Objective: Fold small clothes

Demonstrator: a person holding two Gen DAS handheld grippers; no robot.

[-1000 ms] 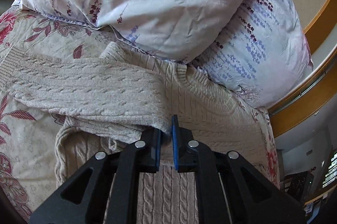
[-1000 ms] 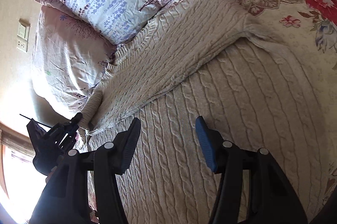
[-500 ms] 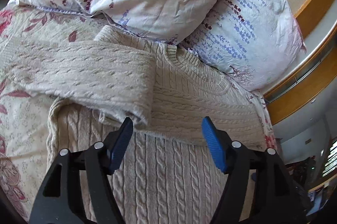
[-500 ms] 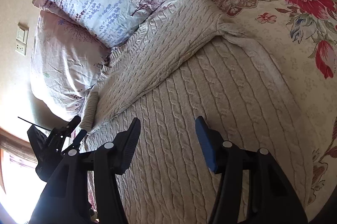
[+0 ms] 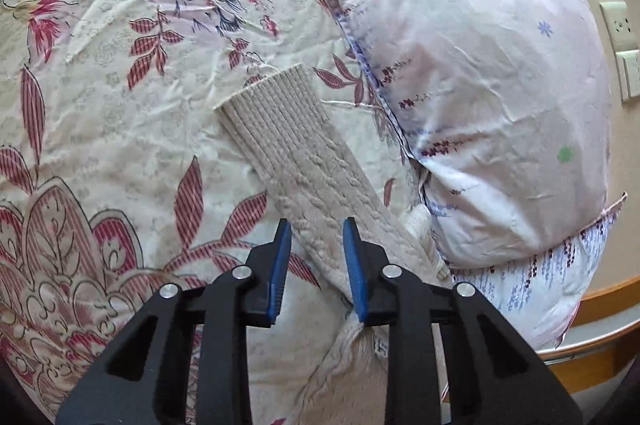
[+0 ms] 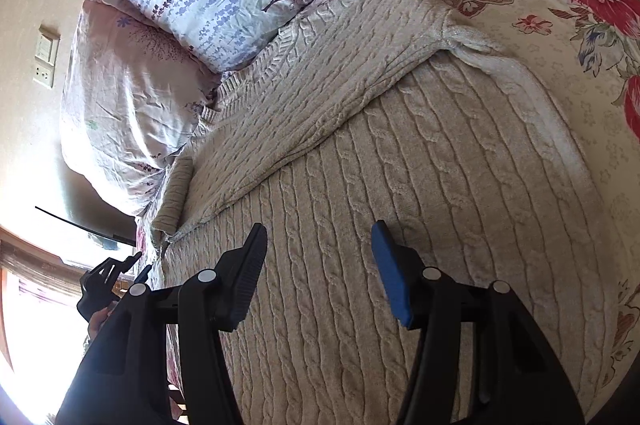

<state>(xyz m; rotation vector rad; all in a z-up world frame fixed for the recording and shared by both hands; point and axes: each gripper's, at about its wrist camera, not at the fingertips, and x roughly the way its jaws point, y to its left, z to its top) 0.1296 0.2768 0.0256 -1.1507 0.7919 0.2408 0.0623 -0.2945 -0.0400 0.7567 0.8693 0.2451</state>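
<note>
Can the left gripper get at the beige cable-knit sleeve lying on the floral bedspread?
Probably yes: the left gripper already straddles the beige cable-knit sleeve, nothing lying over it; its jaws have just been closing.

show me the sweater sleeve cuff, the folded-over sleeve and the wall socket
sweater sleeve cuff [image 5: 276, 101], left wrist view, on the ribbed end.
folded-over sleeve [image 6: 344, 65], right wrist view, on its cable knit middle.
wall socket [image 6: 43, 75], right wrist view, on the plate's face.
</note>
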